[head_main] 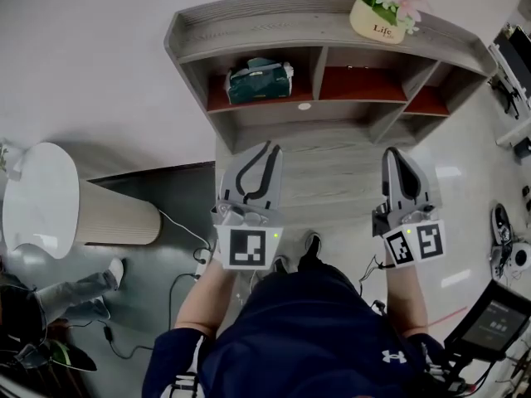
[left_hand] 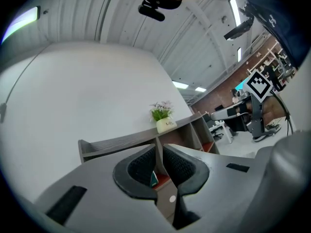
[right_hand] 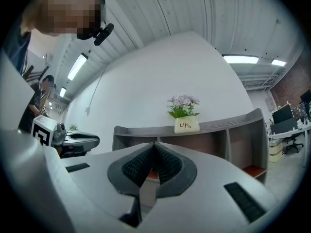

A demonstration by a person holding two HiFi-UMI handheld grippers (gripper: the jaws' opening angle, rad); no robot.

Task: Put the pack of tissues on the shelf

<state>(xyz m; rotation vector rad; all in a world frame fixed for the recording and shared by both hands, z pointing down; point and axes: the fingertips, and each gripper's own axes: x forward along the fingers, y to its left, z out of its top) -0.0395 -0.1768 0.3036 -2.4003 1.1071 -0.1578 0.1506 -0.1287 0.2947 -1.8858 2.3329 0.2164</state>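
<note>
Left gripper (head_main: 267,152) is hanging left of centre, jaws closed together, gripping nothing. Pack of tissues (head_main: 260,80) is sitting in the left compartment of the shelf (head_main: 249,16), upper centre: dark green soft wrap, paler patches at both ends, slightly crumpled. Flower pot (head_main: 377,21) is standing on the shelf top. Right gripper (head_main: 392,156) is hanging right of centre, jaws together, empty.

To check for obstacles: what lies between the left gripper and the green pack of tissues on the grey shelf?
Head view: only a bare board of the grey wooden shelf lies between left gripper and green pack of tissues.
</note>
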